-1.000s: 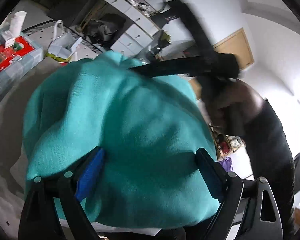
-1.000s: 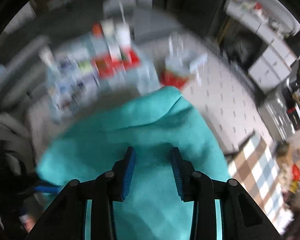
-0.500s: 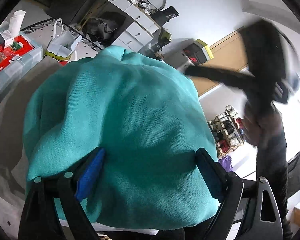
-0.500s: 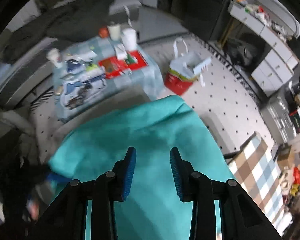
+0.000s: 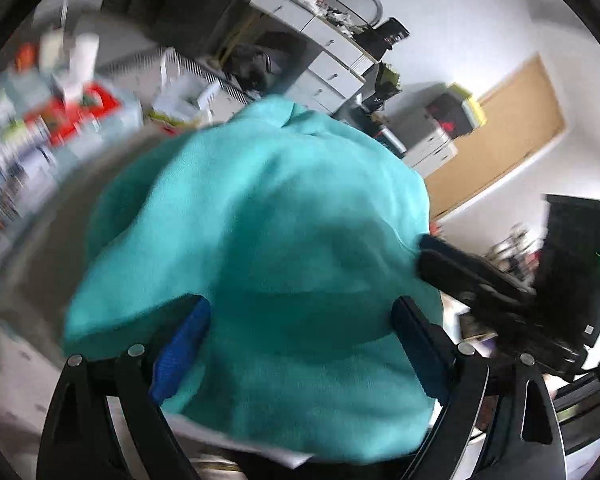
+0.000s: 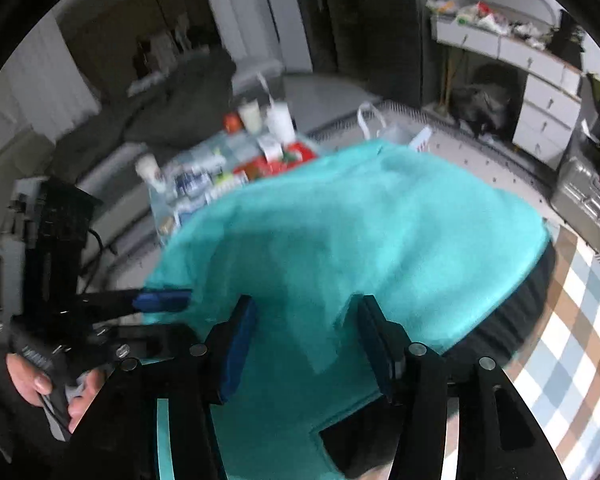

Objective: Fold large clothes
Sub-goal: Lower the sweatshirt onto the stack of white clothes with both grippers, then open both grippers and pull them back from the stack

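Note:
A large teal garment [image 5: 268,232] lies bunched in a thick heap and fills the middle of both views. My left gripper [image 5: 298,340] hangs over its near part, jaws wide apart, with cloth spanning the gap below the blue pads [image 5: 180,344]. In the right wrist view, the left gripper [image 6: 164,312] sits at the left edge of the garment [image 6: 360,240], held by a hand [image 6: 40,380]. My right gripper [image 6: 308,340] hovers over the near edge with jaws opening; cloth shows between them, unpressed. The left wrist view has the right gripper [image 5: 428,252] at the heap's right edge.
The garment rests on a dark rounded surface [image 6: 516,320]. Behind it stand a low table [image 6: 188,200] cluttered with cups, bottles and a red box, a white bag [image 6: 384,128], white drawers [image 6: 540,120] and a grey sofa [image 6: 160,120]. A checked cloth [image 6: 572,320] lies at the right.
The right gripper swung off the top of the heap, out to the right and down to its right edge, and its jaws widened. The left gripper tilted up slightly, still wide.

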Tool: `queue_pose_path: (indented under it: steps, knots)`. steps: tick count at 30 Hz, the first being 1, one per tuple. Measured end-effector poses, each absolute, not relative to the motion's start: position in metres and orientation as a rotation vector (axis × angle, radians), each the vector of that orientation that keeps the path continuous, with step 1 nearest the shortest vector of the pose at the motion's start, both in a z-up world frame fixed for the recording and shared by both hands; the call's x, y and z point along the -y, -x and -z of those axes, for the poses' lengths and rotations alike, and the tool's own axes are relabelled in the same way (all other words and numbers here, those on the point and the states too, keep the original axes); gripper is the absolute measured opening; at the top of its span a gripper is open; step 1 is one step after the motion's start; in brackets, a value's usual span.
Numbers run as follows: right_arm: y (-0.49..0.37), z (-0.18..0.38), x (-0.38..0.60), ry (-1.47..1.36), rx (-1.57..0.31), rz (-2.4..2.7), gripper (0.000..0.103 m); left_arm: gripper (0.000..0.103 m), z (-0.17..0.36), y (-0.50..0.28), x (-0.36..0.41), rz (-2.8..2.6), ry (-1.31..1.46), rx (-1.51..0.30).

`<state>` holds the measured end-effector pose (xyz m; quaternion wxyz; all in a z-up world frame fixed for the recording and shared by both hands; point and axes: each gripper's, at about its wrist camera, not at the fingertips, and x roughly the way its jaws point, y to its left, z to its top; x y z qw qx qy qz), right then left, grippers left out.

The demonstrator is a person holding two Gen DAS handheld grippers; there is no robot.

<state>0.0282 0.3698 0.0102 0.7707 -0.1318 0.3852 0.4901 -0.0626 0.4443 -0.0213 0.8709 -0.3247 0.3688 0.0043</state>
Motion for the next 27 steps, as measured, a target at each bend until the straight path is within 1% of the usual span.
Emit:
queue_pose_path:
  steps: [2, 3, 4, 5, 6, 8, 10, 11, 12, 13, 14, 18, 22, 27]
  knots:
    - [-0.011, -0.022, -0.337, 0.205, -0.753, -1.112, 0.053, 0.089, -0.006, 0.081, -0.425, -0.066, 0.558, -0.675]
    - [-0.001, -0.027, -0.318, 0.154, -0.703, -1.138, 0.056, 0.089, -0.017, 0.091, -0.415, -0.087, 0.508, -0.63]
    - [0.007, -0.029, -0.3, 0.116, -0.655, -1.137, 0.06, 0.089, -0.031, 0.104, -0.401, -0.107, 0.457, -0.573]
    - [0.018, -0.031, -0.281, 0.083, -0.598, -1.131, 0.069, 0.09, -0.036, 0.109, -0.392, -0.116, 0.434, -0.54]
    - [0.027, -0.03, -0.266, 0.064, -0.557, -1.126, 0.075, 0.09, -0.043, 0.12, -0.378, -0.129, 0.405, -0.492]
    - [0.045, -0.029, -0.232, 0.007, -0.479, -1.102, 0.079, 0.09, -0.047, 0.134, -0.355, -0.156, 0.361, -0.439]
    - [0.056, -0.026, -0.204, -0.066, -0.446, -1.07, 0.086, 0.09, -0.045, 0.144, -0.325, -0.185, 0.295, -0.404]
    - [0.061, -0.023, -0.188, -0.111, -0.433, -1.045, 0.091, 0.09, -0.044, 0.151, -0.315, -0.209, 0.265, -0.382]
    - [0.069, -0.019, -0.17, -0.156, -0.409, -1.036, 0.095, 0.091, -0.042, 0.158, -0.303, -0.229, 0.236, -0.355]
    - [0.08, -0.015, -0.155, -0.179, -0.367, -1.038, 0.097, 0.099, -0.04, 0.165, -0.292, -0.258, 0.21, -0.336]
    - [0.087, -0.015, -0.145, -0.174, -0.328, -1.026, 0.103, 0.102, -0.039, 0.17, -0.285, -0.29, 0.192, -0.318]
    - [0.12, -0.01, -0.122, -0.098, -0.179, -0.934, 0.103, 0.102, -0.035, 0.186, -0.259, -0.36, 0.149, -0.282]
    - [0.139, -0.008, -0.114, -0.071, -0.144, -0.893, 0.103, 0.102, -0.028, 0.199, -0.242, -0.407, 0.141, -0.272]
    - [0.169, -0.009, -0.094, -0.11, -0.076, -0.821, 0.103, 0.102, -0.028, 0.208, -0.232, -0.409, 0.122, -0.283]
